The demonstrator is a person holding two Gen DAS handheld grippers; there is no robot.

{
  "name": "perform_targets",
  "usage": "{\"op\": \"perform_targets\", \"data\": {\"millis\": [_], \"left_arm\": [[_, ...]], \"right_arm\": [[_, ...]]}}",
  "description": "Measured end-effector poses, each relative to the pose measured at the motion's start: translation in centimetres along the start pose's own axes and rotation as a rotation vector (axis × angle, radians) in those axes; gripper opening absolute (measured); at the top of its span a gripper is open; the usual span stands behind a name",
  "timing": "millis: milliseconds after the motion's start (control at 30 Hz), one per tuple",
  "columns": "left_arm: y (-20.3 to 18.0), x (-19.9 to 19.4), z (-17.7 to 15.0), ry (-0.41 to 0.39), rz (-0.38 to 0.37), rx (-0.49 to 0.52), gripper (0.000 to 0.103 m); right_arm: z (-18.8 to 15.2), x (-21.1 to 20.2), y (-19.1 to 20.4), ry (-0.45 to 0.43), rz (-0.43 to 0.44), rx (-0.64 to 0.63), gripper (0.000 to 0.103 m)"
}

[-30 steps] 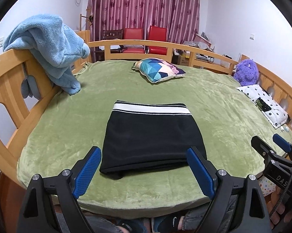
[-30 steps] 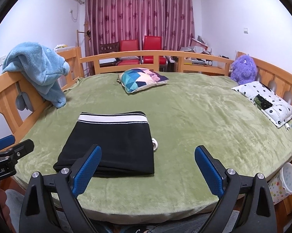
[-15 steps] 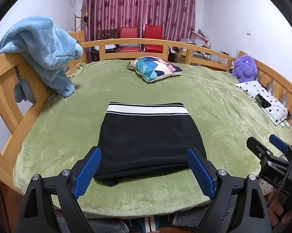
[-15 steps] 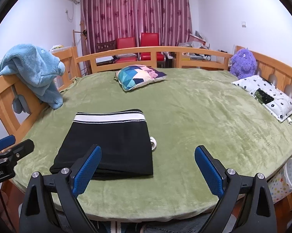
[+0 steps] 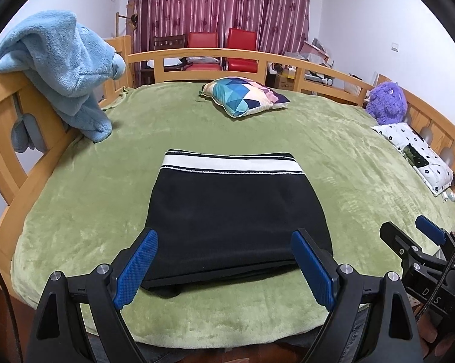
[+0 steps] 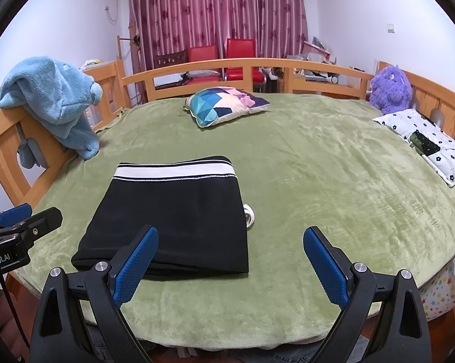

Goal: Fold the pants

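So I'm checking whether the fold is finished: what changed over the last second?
Only the cameras shifted: both grippers eased slightly nearer the folded pants. Nothing was grasped or released. The left gripper and right gripper stay open and empty, and the pants stay flat on the green blanket, waistband at the far end.

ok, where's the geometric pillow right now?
The geometric pillow lies at the far middle of the green blanket, beyond the folded pants, near the wooden rail.

Black pants (image 5: 236,214) with white striped waistband, folded into a flat rectangle, waistband at the far edge.
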State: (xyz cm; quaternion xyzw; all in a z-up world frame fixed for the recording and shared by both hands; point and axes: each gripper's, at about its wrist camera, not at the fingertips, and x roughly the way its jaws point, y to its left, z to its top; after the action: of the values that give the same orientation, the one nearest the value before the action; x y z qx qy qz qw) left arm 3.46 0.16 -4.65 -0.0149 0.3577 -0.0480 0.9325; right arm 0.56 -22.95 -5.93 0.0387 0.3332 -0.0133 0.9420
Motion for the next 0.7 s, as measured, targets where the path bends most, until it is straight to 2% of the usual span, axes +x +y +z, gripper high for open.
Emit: {"op": "perform_targets", "data": {"millis": [367,700], "left_arm": [[0.5,1.7,1.2,-0.003,-0.006,-0.019,0.09],[1.1,1.6,1.1,-0.025,-0.009,-0.034,0.09]], "right_arm": [[0.6,1.8,0.0,0.014,0.002,0.006,0.096],[0.8,2.7,0.2,0.016,-0.005,-0.001,0.096]]}}
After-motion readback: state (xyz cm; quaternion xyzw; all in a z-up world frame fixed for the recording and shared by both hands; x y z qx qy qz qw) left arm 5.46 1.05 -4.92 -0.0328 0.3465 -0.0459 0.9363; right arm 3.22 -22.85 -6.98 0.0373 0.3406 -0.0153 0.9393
